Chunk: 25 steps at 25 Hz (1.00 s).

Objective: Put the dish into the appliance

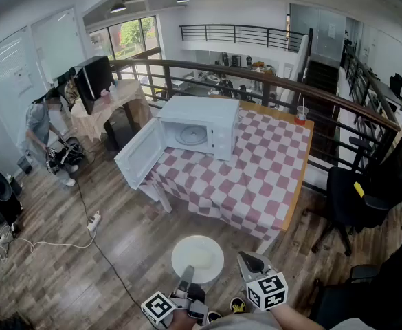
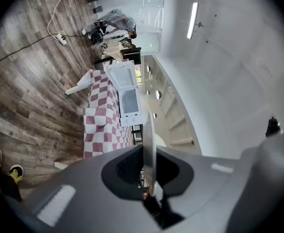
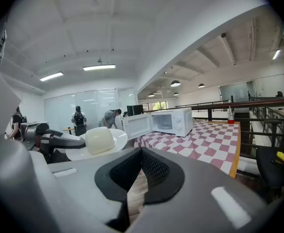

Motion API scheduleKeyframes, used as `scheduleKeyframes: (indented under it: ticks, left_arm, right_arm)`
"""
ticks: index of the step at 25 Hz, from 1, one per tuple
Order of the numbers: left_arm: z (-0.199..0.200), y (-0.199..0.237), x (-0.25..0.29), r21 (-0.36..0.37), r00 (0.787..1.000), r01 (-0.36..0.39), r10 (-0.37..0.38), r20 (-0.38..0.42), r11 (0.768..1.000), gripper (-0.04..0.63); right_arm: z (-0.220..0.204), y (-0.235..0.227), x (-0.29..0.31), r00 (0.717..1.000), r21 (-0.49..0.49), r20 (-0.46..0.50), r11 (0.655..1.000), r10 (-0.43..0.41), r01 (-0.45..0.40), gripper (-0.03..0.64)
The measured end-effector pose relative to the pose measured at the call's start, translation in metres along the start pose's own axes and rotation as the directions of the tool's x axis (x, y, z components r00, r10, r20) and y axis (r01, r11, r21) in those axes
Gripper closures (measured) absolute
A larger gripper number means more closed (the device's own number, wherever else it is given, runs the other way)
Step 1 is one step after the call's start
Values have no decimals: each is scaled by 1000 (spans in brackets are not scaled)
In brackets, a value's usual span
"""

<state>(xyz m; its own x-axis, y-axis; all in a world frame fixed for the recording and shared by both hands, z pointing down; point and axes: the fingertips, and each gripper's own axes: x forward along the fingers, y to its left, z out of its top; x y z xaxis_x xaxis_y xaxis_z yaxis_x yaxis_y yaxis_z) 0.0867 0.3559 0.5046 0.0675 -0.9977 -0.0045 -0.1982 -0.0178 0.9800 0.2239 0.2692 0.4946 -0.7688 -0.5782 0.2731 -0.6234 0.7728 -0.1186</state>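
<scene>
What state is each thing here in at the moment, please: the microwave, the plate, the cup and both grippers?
microwave: on the checkered table, door swung wide open, cavity empty.
plate: held level by its rim, short of the table, a pale lump on it.
left gripper: shut on the plate's rim.
right gripper: shut, empty.
cup: upright at the table's far corner.

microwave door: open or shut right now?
Open. The microwave's door is swung wide to the side, and the turntable shows inside the cavity.
</scene>
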Motion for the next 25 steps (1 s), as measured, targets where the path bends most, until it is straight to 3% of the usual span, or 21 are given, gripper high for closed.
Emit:
scheduleKeyframes:
  ticks: [25]
  left_arm:
    - [33,9,-17,-35,1000,10,-10,10,999,566]
  right_arm:
    - [5,29,21,999,23,18,999,-39,38,620]
